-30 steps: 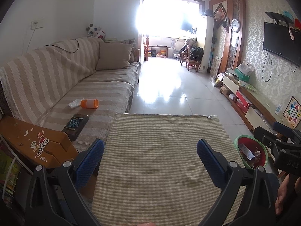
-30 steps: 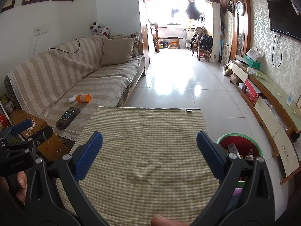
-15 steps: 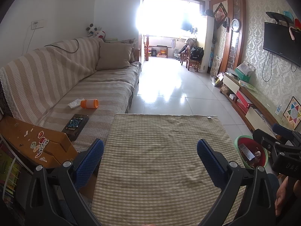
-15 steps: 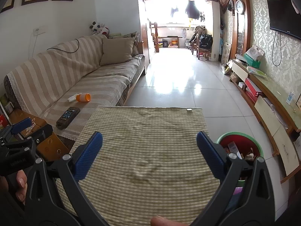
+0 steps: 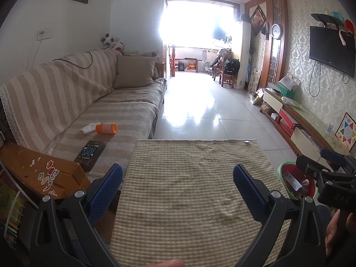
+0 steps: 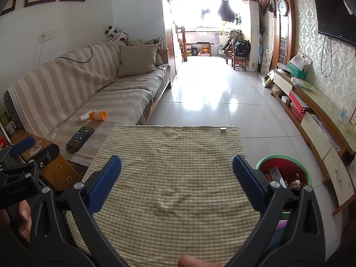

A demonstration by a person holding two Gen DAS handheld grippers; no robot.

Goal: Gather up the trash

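A green bin with a red liner (image 6: 301,173) holding trash stands on the floor right of the cloth-covered table (image 6: 173,166); it also shows in the left wrist view (image 5: 280,170). An orange cup (image 5: 106,128) and a crumpled white tissue (image 5: 89,128) lie on the striped sofa (image 5: 66,102); both show in the right wrist view, cup (image 6: 98,115), tissue (image 6: 84,116). My left gripper (image 5: 175,189) is open and empty above the table's near part. My right gripper (image 6: 176,182) is open and empty above the table, beside the bin.
A dark box (image 5: 90,153) lies on the sofa near a wooden side table with stickers (image 5: 37,173). A low TV cabinet (image 6: 316,120) runs along the right wall under a wall TV (image 6: 336,20). Tiled floor (image 6: 211,93) stretches to the balcony.
Both grippers stay open over the table with almost no shift. Nothing was taken hold of or let go.
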